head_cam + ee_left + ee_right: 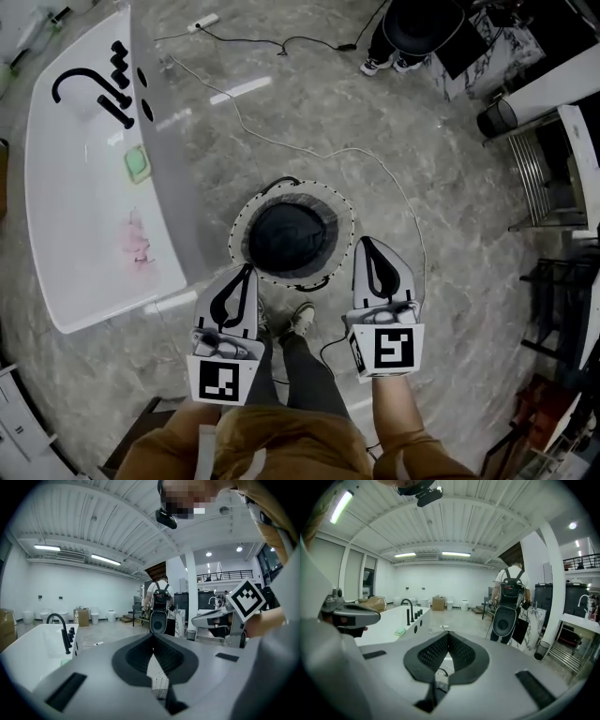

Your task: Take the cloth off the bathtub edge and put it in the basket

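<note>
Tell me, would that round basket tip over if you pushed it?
Probably not: the basket looks wide and sits flat on the floor, so it would likely slide. Holding only a dark cloth, it is probably light.

The bathtub [84, 216] runs along your left with its faucet [94, 89] at the far end and a small pad [138, 164] on the rim nearer you. The basket [340, 205] stands on the floor [309, 122] just beside the tub's right wall, directly ahead of your feet [300, 319]. Your left tongs [244, 274] sit at the basket's near left rim and your right tongs [370, 248] just off its right side. Behind the basket a cable [375, 164] crosses the floor, and another person [403, 37] stands well beyond it at the far right.
</note>
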A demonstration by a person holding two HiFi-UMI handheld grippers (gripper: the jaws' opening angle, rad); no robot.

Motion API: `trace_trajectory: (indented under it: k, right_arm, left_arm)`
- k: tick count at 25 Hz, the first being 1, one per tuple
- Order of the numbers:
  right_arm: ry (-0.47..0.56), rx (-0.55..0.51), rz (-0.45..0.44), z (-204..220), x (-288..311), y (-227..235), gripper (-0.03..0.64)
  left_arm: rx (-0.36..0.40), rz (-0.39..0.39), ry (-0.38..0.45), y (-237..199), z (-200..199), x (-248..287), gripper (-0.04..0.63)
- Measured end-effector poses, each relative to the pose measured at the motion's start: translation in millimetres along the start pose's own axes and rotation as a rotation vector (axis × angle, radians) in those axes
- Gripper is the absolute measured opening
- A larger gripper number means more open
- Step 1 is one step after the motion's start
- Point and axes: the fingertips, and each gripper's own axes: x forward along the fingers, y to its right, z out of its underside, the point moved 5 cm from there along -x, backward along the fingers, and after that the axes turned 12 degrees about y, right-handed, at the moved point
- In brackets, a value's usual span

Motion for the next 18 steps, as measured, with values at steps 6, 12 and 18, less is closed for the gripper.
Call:
trace_trajectory:
  k: [6, 12, 18]
  right_arm:
    - [0.081, -0.003, -0.026, -64.1, -21.7, -11.5, 0.005]
    - [0.171, -0.018, -0.049, -128.3, -51.8, -18.2, 0.005]
    - [0.276, -0.072, -0.058, -187.7, -77.8, -24.6, 0.005]
  left_arm:
    - [0.002, -0.010, 0.051, 2.1, -54.2, -9.3, 0.006]
    - [0.004, -0.030, 0.092, -1.3, -105.4, -24.5, 0.006]
    - [0.051, -0.020, 0.159, -5.2, -150.6, -30.1, 0.006]
